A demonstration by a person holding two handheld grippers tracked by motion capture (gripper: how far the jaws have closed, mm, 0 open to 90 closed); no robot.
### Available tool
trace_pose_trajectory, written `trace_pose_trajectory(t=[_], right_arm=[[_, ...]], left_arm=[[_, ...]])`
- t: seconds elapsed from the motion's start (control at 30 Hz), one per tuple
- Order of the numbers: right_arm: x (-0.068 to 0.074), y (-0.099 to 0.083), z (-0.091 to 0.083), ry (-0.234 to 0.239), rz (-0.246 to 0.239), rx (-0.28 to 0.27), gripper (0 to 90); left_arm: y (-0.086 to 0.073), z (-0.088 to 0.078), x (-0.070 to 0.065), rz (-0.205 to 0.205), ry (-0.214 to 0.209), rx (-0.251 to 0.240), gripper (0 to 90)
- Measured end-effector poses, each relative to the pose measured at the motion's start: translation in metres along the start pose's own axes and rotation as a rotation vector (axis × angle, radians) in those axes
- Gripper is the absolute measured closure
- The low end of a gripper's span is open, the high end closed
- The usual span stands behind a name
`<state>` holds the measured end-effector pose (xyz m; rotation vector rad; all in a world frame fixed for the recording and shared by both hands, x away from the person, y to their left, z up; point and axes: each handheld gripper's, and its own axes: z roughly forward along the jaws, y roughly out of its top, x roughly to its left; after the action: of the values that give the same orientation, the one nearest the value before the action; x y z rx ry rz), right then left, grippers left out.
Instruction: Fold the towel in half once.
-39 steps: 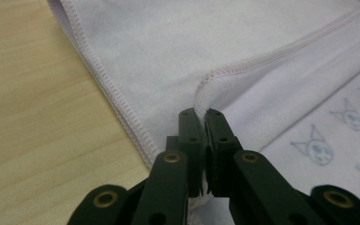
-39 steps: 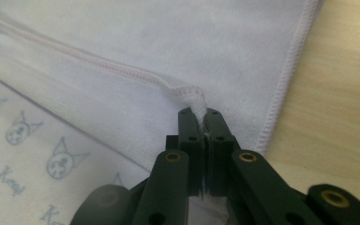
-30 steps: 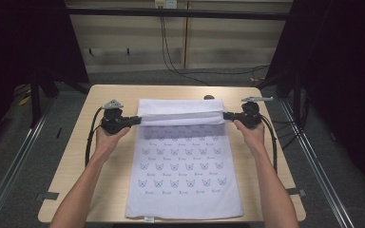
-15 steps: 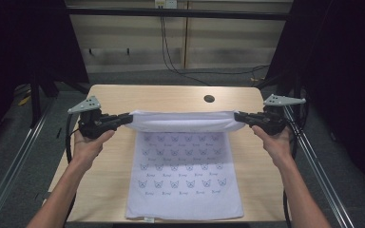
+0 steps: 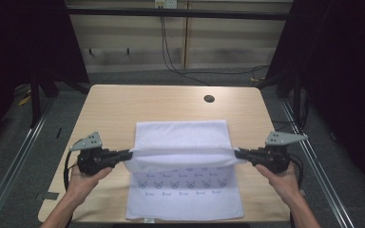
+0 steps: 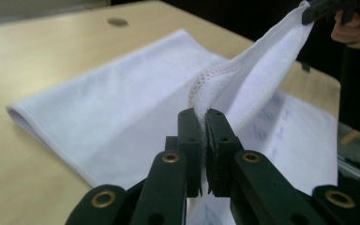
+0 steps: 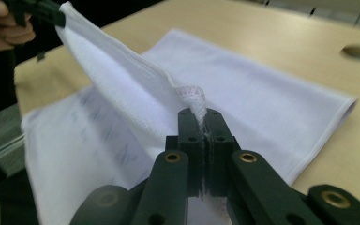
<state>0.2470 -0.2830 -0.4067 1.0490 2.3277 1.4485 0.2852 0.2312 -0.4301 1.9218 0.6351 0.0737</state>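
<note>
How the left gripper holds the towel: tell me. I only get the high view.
Observer: In the left gripper view, the left gripper is shut on the towel's stitched hem, which is bunched between the jaws.
Operator: Report the right one.
Observer: The right gripper is shut on a bunched bit of hem too.
Operator: Check the fold on the table.
Observer: The fold edge is a soft rounded loop, not creased flat, on the side toward the cable hole.
</note>
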Motion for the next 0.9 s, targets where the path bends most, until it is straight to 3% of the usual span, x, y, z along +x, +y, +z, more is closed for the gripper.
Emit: trace_pose_trajectory(t=[0.13,0.2,0.3,0.4,0.5,0.57,0.63,0.77,0.83,0.9], right_arm=[[0.015,-0.04,0.001,0.047,0.022,0.088,86.0],[0.022,-0.058,0.001,0.055,0.027,0.136,83.9],[0.027,-0.078,0.001,0.077,0.057,0.186,83.4],[0.036,-0.087,0.0,0.08,0.057,0.232,79.4],[0.042,-0.091,-0.006,0.116,0.055,0.229,76.7],[0.046,-0.093,-0.009,0.14,0.055,0.239,71.9],[0.049,-0.093,-0.011,0.159,0.053,0.243,69.0],[0.057,-0.092,-0.016,0.213,0.04,0.227,65.9],[0.059,-0.091,-0.018,0.191,0.035,0.215,65.9],[0.054,-0.09,-0.016,0.177,0.045,0.2,66.4]], left_arm=[[-0.024,0.003,-0.014,0.015,-0.045,0.055,85.1],[-0.033,0.006,-0.02,0.036,-0.034,0.111,85.2],[-0.046,0.009,-0.026,0.02,-0.042,0.143,85.9],[-0.052,0.006,-0.033,0.032,-0.068,0.165,85.6],[-0.061,0.0,-0.043,0.05,-0.09,0.186,84.5],[-0.064,-0.003,-0.048,0.08,-0.116,0.231,81.9],[-0.065,-0.007,-0.051,0.088,-0.122,0.229,79.5],[-0.064,-0.02,-0.049,0.085,-0.133,0.172,76.0],[-0.062,-0.022,-0.044,0.056,-0.134,0.133,73.6],[-0.06,-0.017,-0.038,0.049,-0.089,0.14,73.4]])
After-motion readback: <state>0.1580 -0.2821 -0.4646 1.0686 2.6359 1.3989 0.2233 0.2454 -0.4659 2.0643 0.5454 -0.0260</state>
